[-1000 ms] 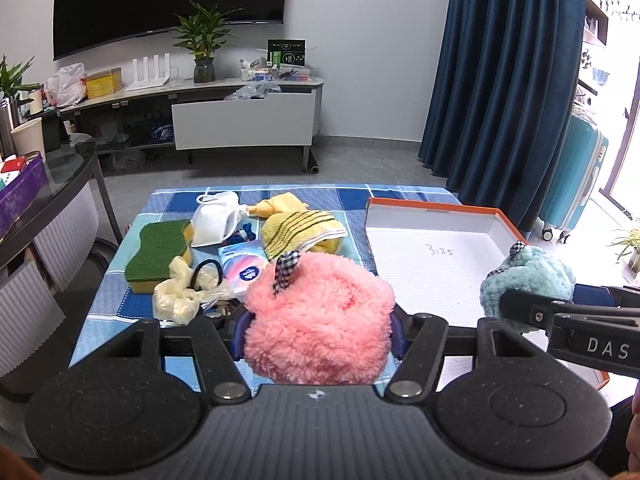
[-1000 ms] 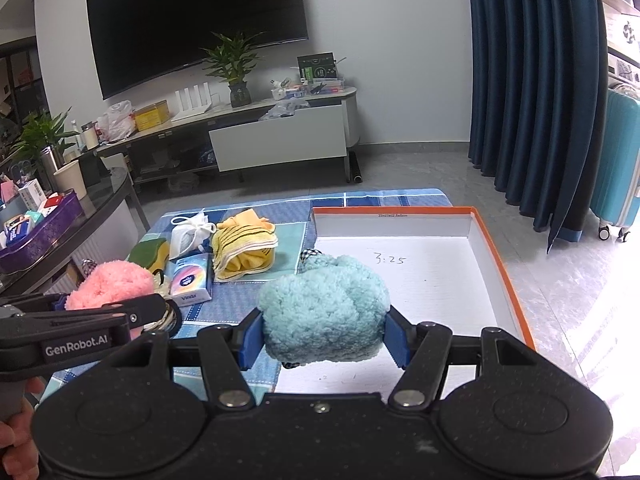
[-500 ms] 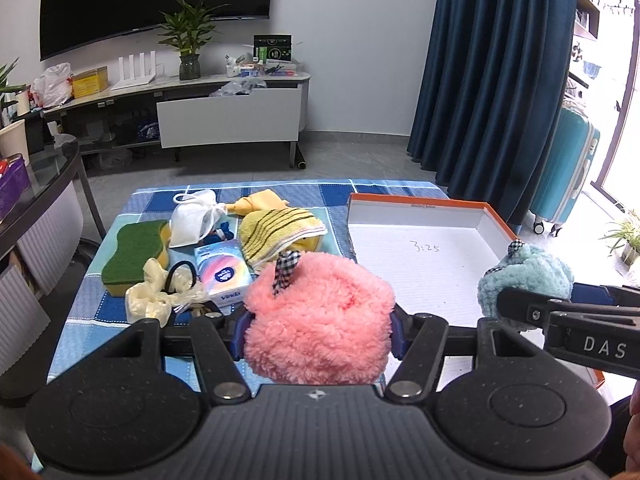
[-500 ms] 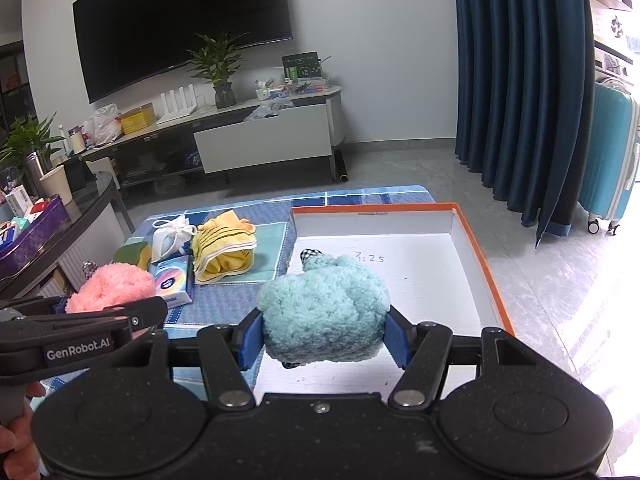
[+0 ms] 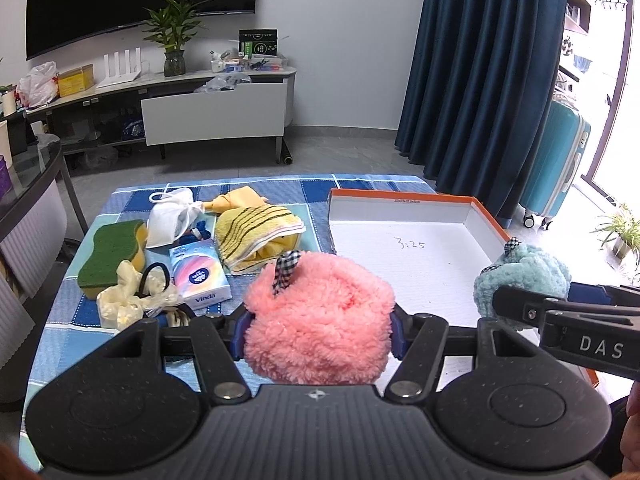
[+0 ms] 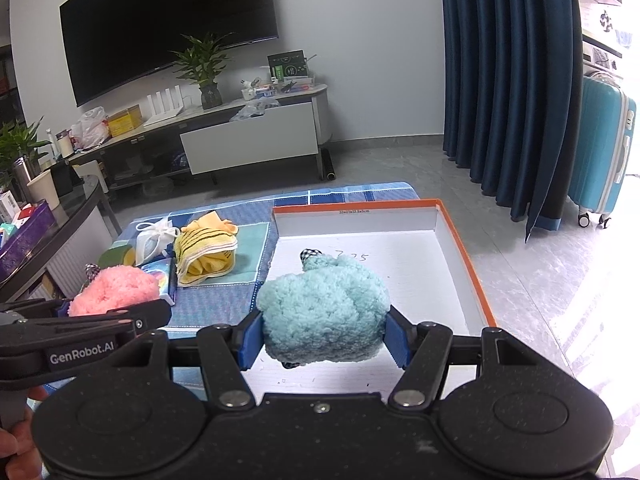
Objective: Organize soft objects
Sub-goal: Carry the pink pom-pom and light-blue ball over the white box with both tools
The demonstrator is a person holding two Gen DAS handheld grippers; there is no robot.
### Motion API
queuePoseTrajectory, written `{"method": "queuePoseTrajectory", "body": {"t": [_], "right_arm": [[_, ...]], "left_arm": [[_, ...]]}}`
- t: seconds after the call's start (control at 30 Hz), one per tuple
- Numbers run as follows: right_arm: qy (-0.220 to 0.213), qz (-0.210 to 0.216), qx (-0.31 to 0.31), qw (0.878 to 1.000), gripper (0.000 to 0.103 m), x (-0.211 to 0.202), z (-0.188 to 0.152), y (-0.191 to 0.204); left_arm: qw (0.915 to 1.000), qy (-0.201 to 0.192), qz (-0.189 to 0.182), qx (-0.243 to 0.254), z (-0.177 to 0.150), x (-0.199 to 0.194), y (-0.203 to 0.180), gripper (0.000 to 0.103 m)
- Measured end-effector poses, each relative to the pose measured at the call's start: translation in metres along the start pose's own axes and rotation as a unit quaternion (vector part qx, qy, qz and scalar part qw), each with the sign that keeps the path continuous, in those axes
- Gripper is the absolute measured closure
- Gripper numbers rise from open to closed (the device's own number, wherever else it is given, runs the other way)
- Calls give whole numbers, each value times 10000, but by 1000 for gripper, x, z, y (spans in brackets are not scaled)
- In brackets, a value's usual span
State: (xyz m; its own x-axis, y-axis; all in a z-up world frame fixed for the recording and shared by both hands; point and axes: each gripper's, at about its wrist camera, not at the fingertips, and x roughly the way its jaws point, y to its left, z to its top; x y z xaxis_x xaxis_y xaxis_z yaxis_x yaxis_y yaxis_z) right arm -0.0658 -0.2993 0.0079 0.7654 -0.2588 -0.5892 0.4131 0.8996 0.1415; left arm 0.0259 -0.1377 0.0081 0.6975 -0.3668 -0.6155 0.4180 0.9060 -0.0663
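Two plush balls are held up at once: the left tongs (image 5: pixel 318 330) are clenched on the pink ball (image 5: pixel 318 322), the right tongs (image 6: pixel 324 340) on the blue ball (image 6: pixel 324 314). The blue ball hangs over the white box (image 6: pixel 460 264), near its front edge. The pink ball sits left of the box, seemingly above the desk (image 5: pixel 68 332) just beside the box's left wall, so the right hand is nearer the drop.

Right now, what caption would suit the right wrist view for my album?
Right gripper holding a blue plush above the box, pink plush in the left gripper alongside.
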Motion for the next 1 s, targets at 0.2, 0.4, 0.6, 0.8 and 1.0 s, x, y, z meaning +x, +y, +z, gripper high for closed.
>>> {"method": "queuePoseTrajectory", "body": {"t": [0.2, 0.4, 0.6, 0.8, 1.0], "right_arm": [[19, -53, 49, 10000, 29, 4, 2, -2], [48, -100, 97, 9999, 29, 10, 4, -5], [80, -153, 123, 9998, 29, 16, 9, -7], [136, -211, 188, 9995, 29, 23, 14, -10], [152, -285, 208, 9993, 28, 30, 22, -17]], "left_arm": [[10000, 71, -38, 25, 3, 8, -4, 40], [9999, 119, -80, 8, 8, 14, -4, 40], [9997, 208, -142, -14, 10, 21, -7, 40], [9994, 293, -155, -6, 16, 30, -9, 40], [9992, 338, -225, 23, 22, 39, -15, 40]]}}
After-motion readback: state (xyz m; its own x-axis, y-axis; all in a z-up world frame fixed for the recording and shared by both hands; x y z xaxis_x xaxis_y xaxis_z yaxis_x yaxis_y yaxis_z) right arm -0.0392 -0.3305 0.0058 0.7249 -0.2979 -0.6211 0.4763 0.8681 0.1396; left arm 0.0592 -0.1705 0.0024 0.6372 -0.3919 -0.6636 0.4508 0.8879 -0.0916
